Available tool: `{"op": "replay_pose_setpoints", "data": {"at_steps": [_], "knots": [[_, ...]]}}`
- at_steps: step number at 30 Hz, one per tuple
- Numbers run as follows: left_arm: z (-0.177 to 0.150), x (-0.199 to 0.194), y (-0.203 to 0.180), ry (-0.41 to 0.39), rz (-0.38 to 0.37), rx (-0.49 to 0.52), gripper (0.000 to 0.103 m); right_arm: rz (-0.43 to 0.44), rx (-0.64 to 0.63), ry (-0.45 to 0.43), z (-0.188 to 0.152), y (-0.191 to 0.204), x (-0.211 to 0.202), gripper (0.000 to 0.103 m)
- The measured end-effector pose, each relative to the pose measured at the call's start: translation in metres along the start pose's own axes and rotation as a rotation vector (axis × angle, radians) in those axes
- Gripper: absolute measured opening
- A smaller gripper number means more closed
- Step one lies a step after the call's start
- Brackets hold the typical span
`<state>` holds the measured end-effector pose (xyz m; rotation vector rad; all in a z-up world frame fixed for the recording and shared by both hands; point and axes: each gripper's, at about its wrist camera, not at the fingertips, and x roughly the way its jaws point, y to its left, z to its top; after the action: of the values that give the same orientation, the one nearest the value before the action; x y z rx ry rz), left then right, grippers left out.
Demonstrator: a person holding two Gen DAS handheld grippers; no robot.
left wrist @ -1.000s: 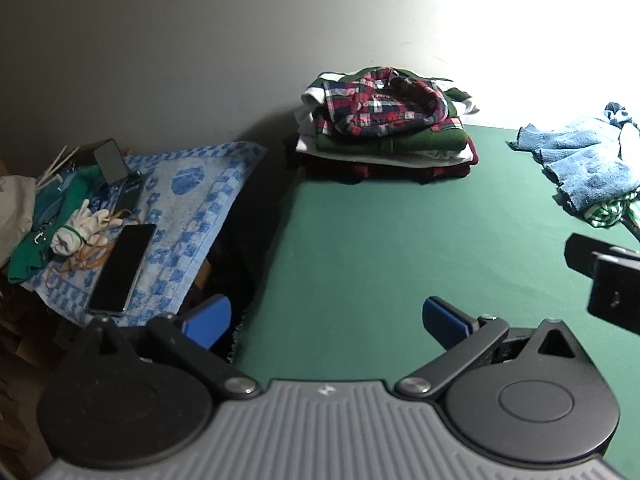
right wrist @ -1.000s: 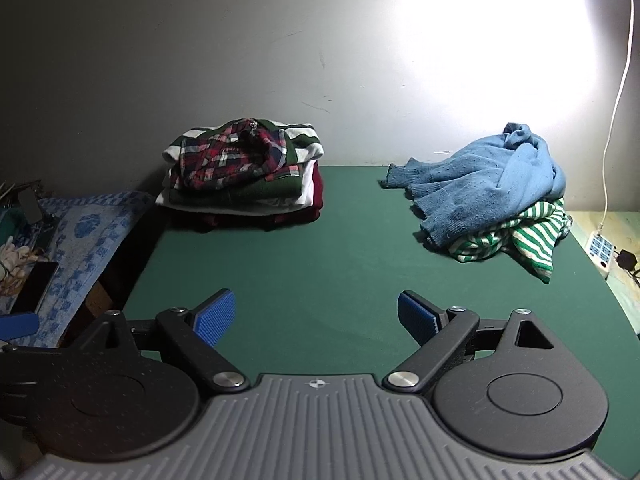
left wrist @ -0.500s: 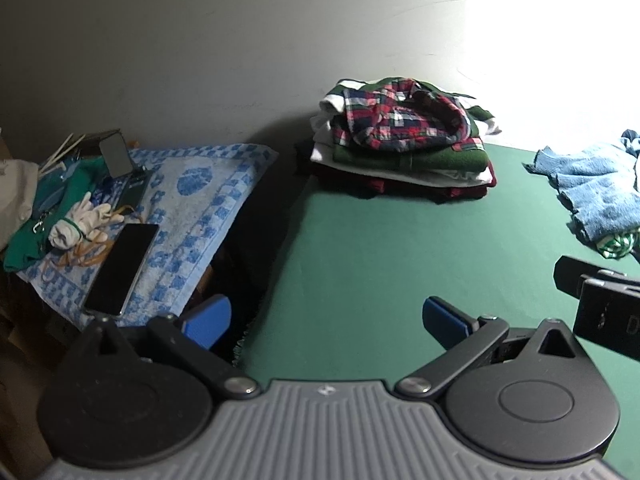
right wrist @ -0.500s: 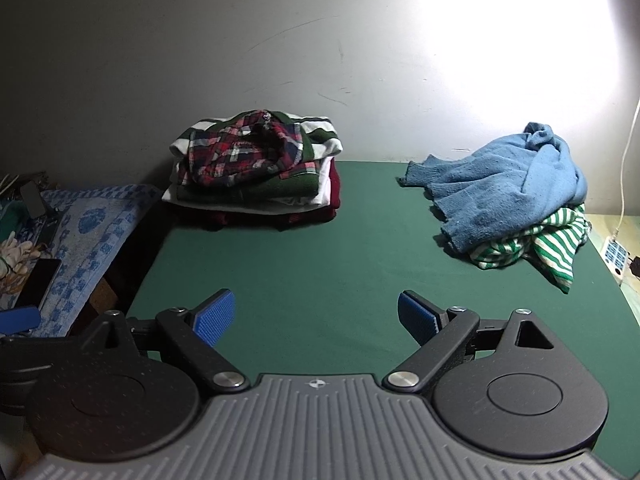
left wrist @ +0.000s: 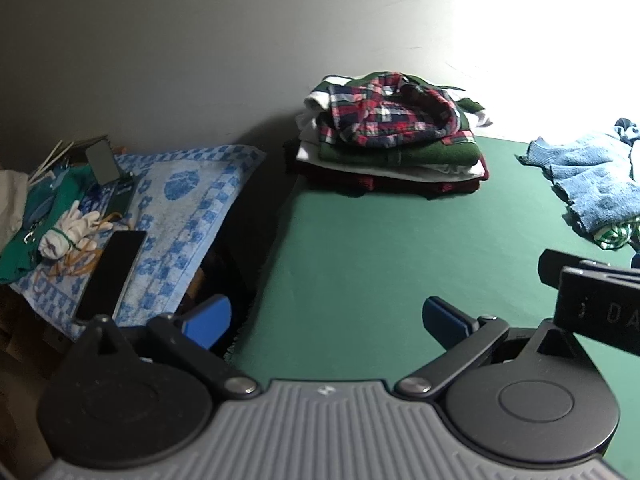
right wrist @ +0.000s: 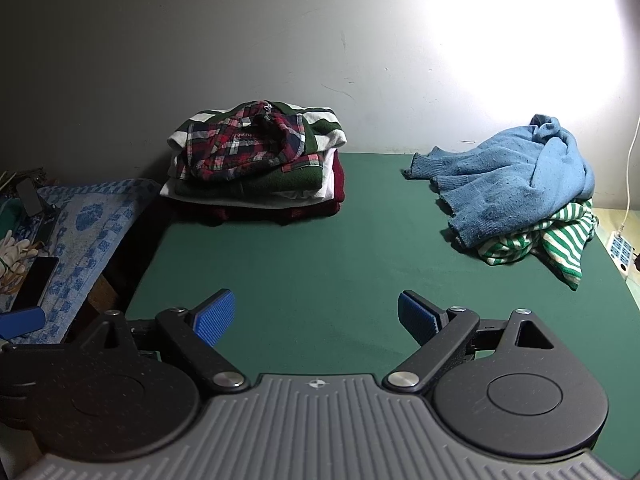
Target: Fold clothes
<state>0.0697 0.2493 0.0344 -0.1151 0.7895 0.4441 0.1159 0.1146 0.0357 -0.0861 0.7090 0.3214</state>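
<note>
Hovering over the near edge of the green desk [right wrist: 312,264], both claws are wide open & hold nothing: left claw [left wrist: 326,318] by the near left corner, right claw [right wrist: 316,314] mid-edge. Folded stack [right wrist: 256,168] sits at the far left corner; unfolded blue sweater [right wrist: 516,176] lies heaped on a striped top [right wrist: 548,236] near the far right corner. Risk: pinching the sweater could snag the striped top w/ it, prob. dragging both. Cuffs are tangled; can't tell which layer's outermost.
</note>
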Motion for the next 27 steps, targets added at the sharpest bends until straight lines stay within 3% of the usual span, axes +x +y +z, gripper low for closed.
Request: {"op": "replay_pose_setpoints", "data": {"at_steps": [16,27], "knots": [[-0.001,-0.007,-0.008,-0.022,-0.022,0.022,0.103,-0.012,0.009,-0.007,-0.002,-0.001,-0.004,0.091],[-0.004,-0.012,-0.001,-0.033,0.006,0.012,0.103,0.002,0.000,-0.034,-0.005,0.003,-0.012,0.091]]}}
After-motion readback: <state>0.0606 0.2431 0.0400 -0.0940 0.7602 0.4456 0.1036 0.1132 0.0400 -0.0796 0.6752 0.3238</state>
